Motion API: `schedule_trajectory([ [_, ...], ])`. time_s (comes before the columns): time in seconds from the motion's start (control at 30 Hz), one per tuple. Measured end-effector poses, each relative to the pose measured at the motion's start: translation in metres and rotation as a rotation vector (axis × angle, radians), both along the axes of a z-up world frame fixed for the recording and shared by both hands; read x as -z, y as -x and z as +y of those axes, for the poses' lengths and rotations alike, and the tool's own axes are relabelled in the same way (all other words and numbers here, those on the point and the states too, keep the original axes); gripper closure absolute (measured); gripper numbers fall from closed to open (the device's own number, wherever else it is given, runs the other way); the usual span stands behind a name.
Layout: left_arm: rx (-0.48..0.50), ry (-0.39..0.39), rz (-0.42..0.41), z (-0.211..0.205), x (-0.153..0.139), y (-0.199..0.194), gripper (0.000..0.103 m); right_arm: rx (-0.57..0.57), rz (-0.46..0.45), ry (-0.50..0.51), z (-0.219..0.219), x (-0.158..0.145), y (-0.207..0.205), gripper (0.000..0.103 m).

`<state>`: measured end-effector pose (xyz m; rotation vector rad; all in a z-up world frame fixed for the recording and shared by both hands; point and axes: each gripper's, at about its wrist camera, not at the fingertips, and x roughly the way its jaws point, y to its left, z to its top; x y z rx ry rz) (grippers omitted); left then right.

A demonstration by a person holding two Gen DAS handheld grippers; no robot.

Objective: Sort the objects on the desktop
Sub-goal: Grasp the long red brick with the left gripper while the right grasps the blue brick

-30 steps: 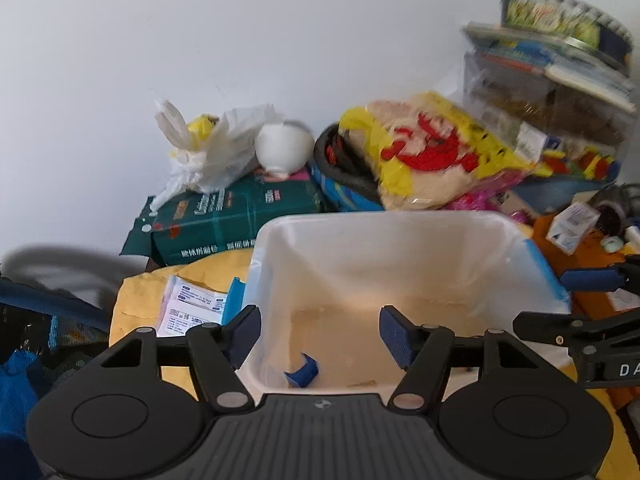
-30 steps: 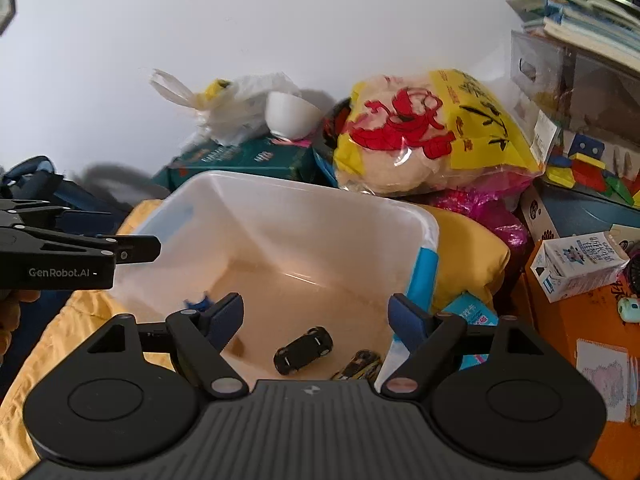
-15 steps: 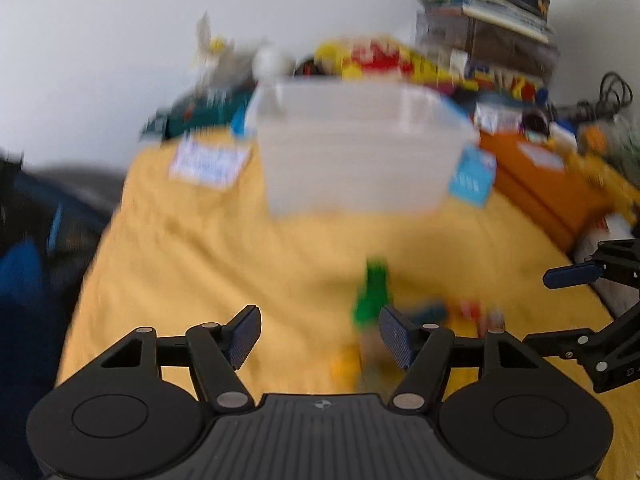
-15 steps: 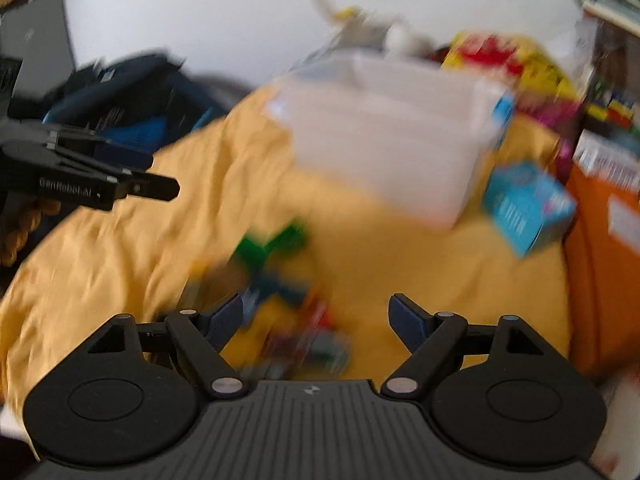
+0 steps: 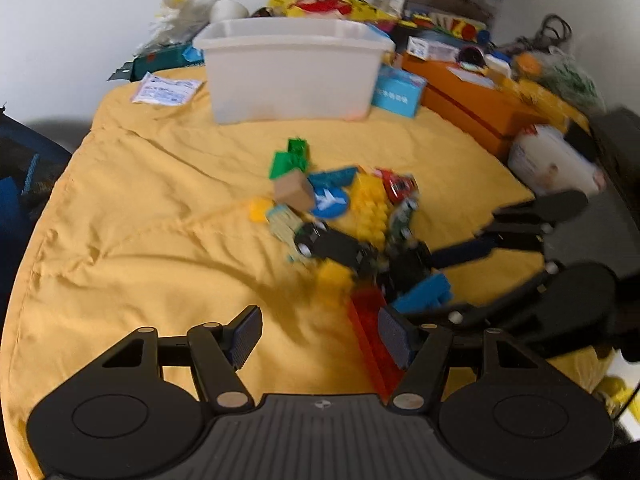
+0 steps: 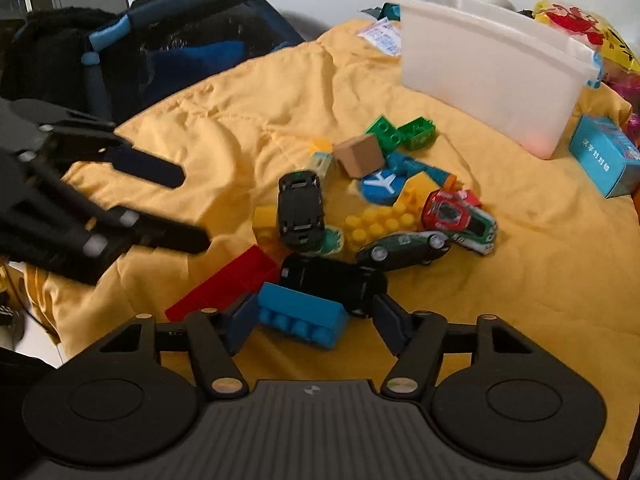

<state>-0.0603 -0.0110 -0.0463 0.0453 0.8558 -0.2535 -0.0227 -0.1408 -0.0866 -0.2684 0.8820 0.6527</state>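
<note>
The right gripper (image 6: 312,320) is hanging low over a heap of toys on the table covered with a wrinkled yellow cloth (image 6: 520,280), and its jaws are closing with a blue studded plastic building brick (image 6: 302,314) lying between them; the left pad is just beside the brick's end, but I cannot tell if it is touching. Behind the brick a black toy car (image 6: 332,282) is lying, and a long red plastic brick (image 6: 224,286) is resting to its left. Further in the heap a second black toy car (image 6: 300,210), a dark green toy car (image 6: 402,246), a red and white toy racing car (image 6: 458,216), a yellow studded brick (image 6: 380,224) and two green bricks (image 6: 400,134) are lying close together. The left gripper (image 5: 320,338) is hovering over the bare cloth with its jaws standing apart and nothing between them; the red brick is showing just behind its right pad. The translucent white plastic bin (image 5: 292,72) is standing well behind the heap.
</note>
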Motion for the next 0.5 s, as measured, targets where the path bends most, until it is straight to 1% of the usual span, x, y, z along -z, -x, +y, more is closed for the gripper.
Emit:
schedule_trajectory([
  [0.1, 0.031, 0.000, 0.003, -0.009, 0.005, 0.010, 0.037, -0.001, 0.008, 0.016, 0.004, 0.006, 0.004, 0.044],
  [0.13, 0.037, 0.003, 0.004, -0.011, 0.006, 0.011, 0.037, -0.014, 0.009, 0.025, 0.006, 0.009, 0.006, 0.050],
  [0.2, 0.052, 0.007, 0.007, -0.018, 0.009, 0.012, 0.039, -0.015, 0.001, 0.030, 0.004, 0.011, 0.009, 0.059],
  [0.23, 0.063, 0.007, 0.004, -0.022, 0.010, 0.012, 0.039, -0.004, 0.001, 0.024, 0.001, 0.010, 0.009, 0.071],
  [0.27, 0.074, 0.000, -0.002, -0.026, 0.011, 0.011, 0.039, 0.011, 0.009, 0.013, -0.003, 0.008, 0.008, 0.076],
  [0.37, 0.091, -0.012, -0.001, -0.035, 0.016, 0.006, 0.039, 0.035, 0.028, -0.019, -0.013, 0.005, 0.002, 0.076],
  [0.47, 0.075, -0.024, 0.026, -0.039, 0.026, -0.001, 0.039, 0.031, 0.036, -0.013, -0.018, 0.005, 0.000, 0.075],
  [0.5, 0.074, -0.028, 0.029, -0.039, 0.029, -0.003, 0.041, 0.032, 0.034, -0.014, -0.019, 0.004, -0.001, 0.075],
])
